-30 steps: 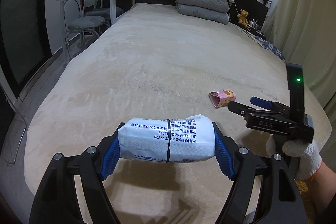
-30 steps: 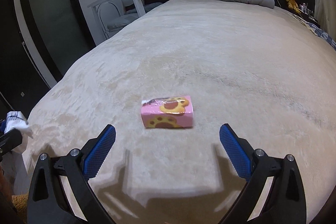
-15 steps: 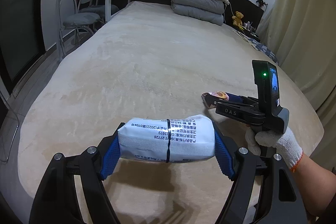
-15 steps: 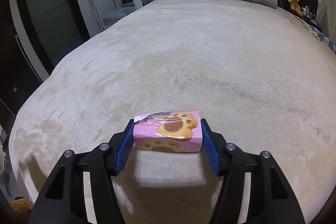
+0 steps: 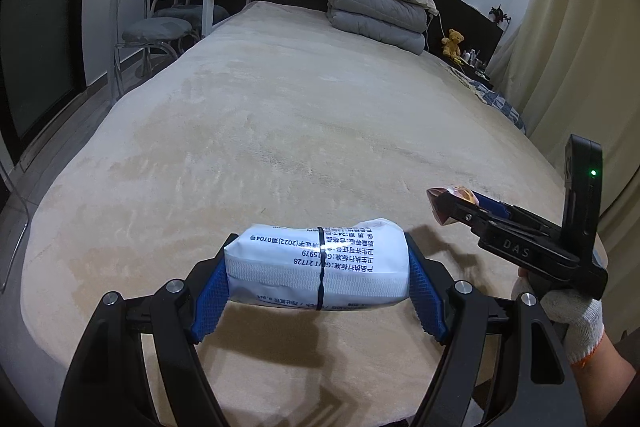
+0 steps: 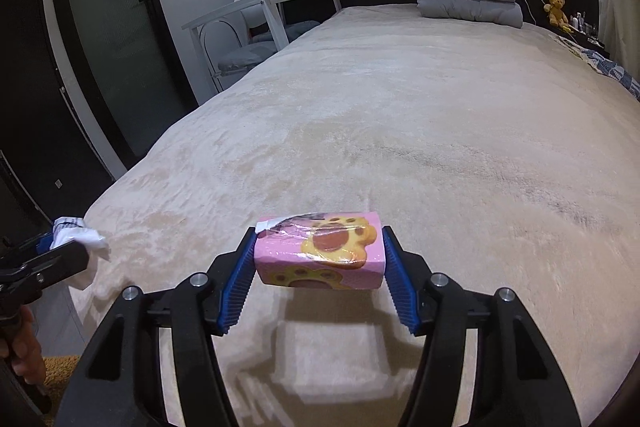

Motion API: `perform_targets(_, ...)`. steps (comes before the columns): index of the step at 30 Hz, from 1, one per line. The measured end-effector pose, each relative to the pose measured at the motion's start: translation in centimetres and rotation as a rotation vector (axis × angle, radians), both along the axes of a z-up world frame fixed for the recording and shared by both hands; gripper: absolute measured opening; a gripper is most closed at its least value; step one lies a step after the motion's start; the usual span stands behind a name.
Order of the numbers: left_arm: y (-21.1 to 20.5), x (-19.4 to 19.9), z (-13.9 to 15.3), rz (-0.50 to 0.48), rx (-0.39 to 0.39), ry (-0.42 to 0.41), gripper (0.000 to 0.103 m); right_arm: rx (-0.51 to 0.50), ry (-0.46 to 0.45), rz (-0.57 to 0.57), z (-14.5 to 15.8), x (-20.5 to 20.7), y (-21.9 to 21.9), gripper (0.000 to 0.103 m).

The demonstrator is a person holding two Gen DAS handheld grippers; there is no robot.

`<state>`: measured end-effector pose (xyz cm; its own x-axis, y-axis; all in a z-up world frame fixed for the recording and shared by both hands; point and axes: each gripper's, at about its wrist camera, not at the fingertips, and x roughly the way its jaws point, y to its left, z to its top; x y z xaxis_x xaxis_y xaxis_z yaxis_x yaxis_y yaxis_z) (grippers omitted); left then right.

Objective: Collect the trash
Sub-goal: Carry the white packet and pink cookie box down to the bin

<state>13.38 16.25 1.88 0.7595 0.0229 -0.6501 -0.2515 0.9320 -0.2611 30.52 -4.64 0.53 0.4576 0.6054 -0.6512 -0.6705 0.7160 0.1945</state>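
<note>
My left gripper point(image 5: 318, 281) is shut on a white tissue pack point(image 5: 316, 261) with blue print and holds it above the foot of the beige bed point(image 5: 288, 131). My right gripper point(image 6: 319, 271) is shut on a pink packet with yellow paw prints point(image 6: 320, 253) and holds it lifted off the bed point(image 6: 420, 131). The right gripper also shows in the left wrist view point(image 5: 456, 203), to the right, with the pink packet point(image 5: 452, 197) in its tip. The left gripper's tip with the white pack point(image 6: 76, 237) shows at the left edge of the right wrist view.
Folded grey quilts with a pillow point(image 5: 376, 15) lie at the head of the bed, a teddy bear point(image 5: 452, 41) beside them. A white desk and chairs point(image 5: 168, 11) stand left of the bed. Curtains point(image 5: 580, 47) hang on the right. A dark glass door point(image 6: 100, 39) is on the left.
My right gripper closed on the pink packet and lifted it off the bed. My left gripper kept its hold on the white pack.
</note>
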Motion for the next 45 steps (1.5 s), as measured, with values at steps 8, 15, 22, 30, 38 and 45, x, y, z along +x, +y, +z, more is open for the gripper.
perform_targets(8,-3.5,-1.9,-1.0,-0.059,-0.038,-0.041,0.075,-0.013,-0.028,-0.043,0.6,-4.4,-4.6,0.060)
perform_targets(15,-6.4,-4.6,-1.4,-0.095,-0.049,-0.092,0.075,0.003,-0.045,-0.089,0.8,-8.1,-8.9,0.060)
perform_targets(22,-9.6,-7.3,-2.5,-0.147,-0.039,-0.095,0.075,0.017,-0.033,-0.121,0.6,-11.8,-13.2,0.060)
perform_targets(30,-12.3,-10.6,-4.0,-0.178,-0.033,-0.079,0.075,0.040,-0.024,-0.128,-0.1,-16.7,-16.4,0.060)
perform_targets(38,-15.5,-13.8,-6.5,-0.191,-0.014,-0.010,0.075,0.056,0.031,-0.129,-1.7,-20.4,-18.1,0.060)
perform_targets(45,-17.3,-15.2,-9.1,-0.180,-0.037,0.109,0.075,0.092,0.206,-0.108,-3.7,-20.3,-18.8,0.060)
